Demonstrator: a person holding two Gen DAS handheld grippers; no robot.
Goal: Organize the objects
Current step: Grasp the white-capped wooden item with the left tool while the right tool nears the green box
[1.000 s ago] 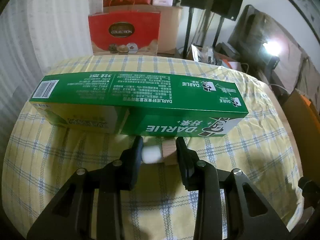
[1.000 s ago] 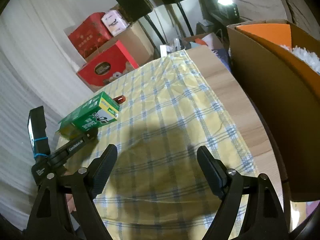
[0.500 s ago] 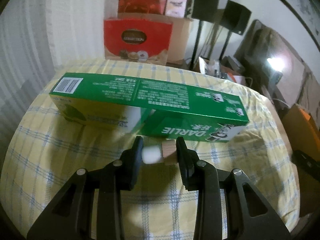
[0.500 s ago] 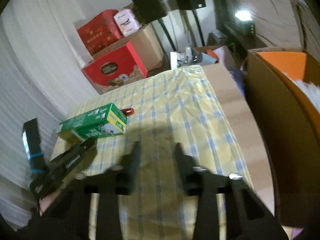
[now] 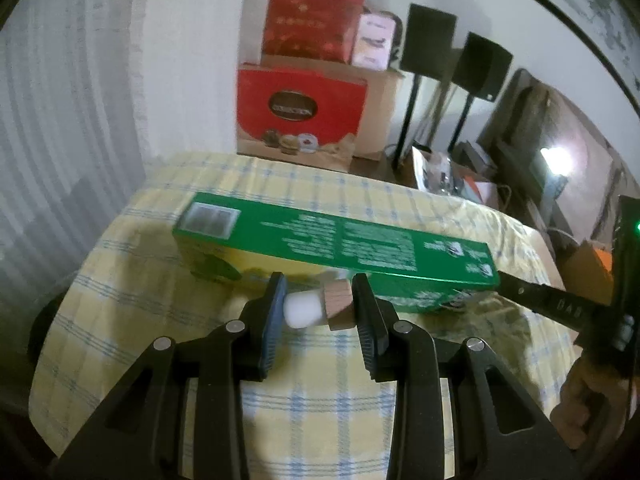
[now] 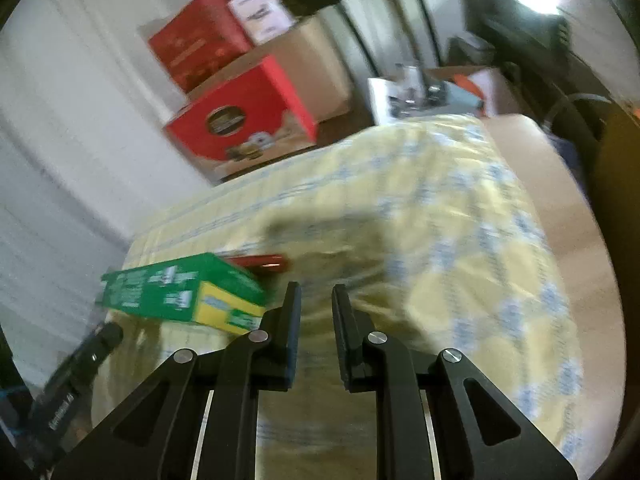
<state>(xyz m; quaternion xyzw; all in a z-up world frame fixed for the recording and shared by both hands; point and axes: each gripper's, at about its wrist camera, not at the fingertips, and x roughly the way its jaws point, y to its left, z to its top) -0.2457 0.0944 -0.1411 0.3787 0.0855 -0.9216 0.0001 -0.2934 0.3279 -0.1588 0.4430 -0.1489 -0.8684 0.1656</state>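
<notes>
Left gripper [image 5: 319, 304] clamped on a small white bottle with wooden cap [image 5: 316, 309], lying sideways between the pads, white end at the left pad, cap at the right. Just beyond the fingertips: long green toothpaste box [image 5: 336, 250] lying across the yellow checked tablecloth [image 5: 320, 396]. Right gripper [image 6: 316, 304] empty, jaws drawn nearly together after just closing, nothing between them. Ahead-left of it, the same green box end-on, touching a small red item [image 6: 264, 262] behind it; type unclear, blurred. Far behind: red gift boxes [image 5: 300, 116], black speakers [image 5: 428, 44].
</notes>
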